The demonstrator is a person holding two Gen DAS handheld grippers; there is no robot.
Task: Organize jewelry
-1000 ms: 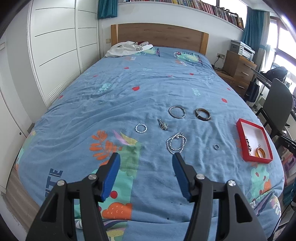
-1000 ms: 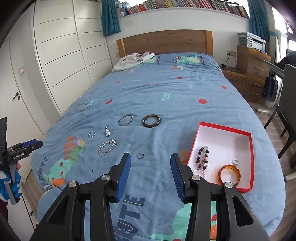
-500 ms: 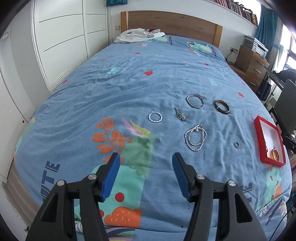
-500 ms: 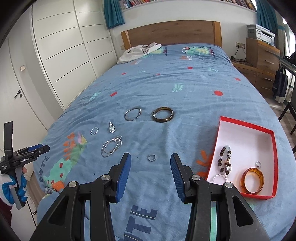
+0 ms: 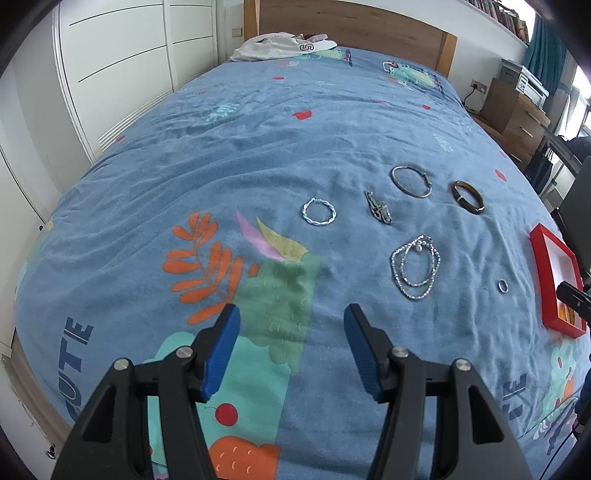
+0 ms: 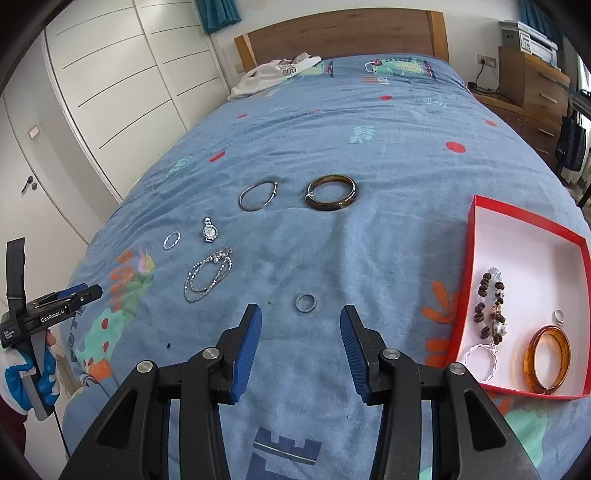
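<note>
Jewelry spread on a blue bedspread (image 6: 388, 240), both grippers empty and wide.
The right gripper (image 6: 301, 332) hovers just short of the small ring (image 6: 306, 303); the red box (image 6: 476, 229) lies right of that ring, the chain necklace (image 6: 207, 275) left. The left gripper (image 5: 291, 341) hangs left of the necklace.

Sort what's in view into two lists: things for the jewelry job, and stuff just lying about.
For the job: red box, small ring, chain necklace, watch, twisted silver ring, silver bangle, dark bangle.

Lying about: white clothing, printer, wooden dresser.
</note>
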